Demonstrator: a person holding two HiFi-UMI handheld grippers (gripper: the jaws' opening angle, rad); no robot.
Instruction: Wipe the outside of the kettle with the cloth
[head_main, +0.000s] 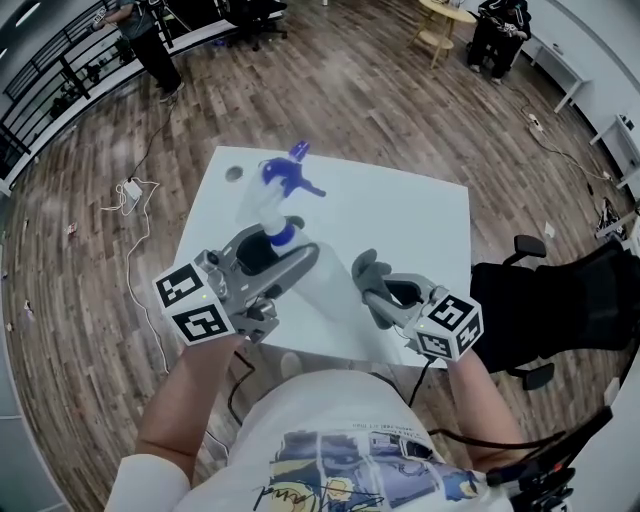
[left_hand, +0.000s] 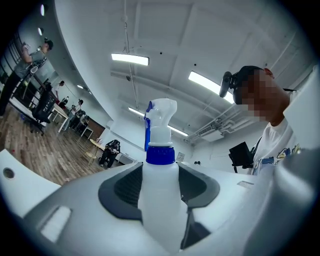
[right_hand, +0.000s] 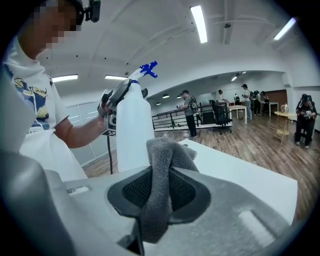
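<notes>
**Bottle in my left, cloth in my right**

My left gripper (head_main: 281, 250) has its fingers (left_hand: 125, 187) clamped on a white spray bottle (left_hand: 159, 200), one dark pad pressed against each side of the body just below the blue collar. The bottle stands upright. Its white spray head and blue trigger rise above my fingers, and the pale body hangs down below them. In the head view the bottle is over the white tabletop (head_main: 405, 210), near the front edge. I cannot tell whether its base rests on that surface.

My right gripper (head_main: 372, 288) has its fingers (right_hand: 189, 192) shut on the grey cloth (right_hand: 162, 185). A thick fold of it is pinched between the pads. It bulges up above them in a rounded hump, and a tail hangs down beneath. In the right gripper view the cloth is low and just in front of the bottle's lower body. Whether the two touch is not clear from any view.

The marker cube (head_main: 195, 305) on my left gripper and the one on my right sit close to my body, with both forearms reaching forward. A black office chair (head_main: 560, 300) stands to the right of the tabletop on the wooden floor (head_main: 90, 300).
</notes>
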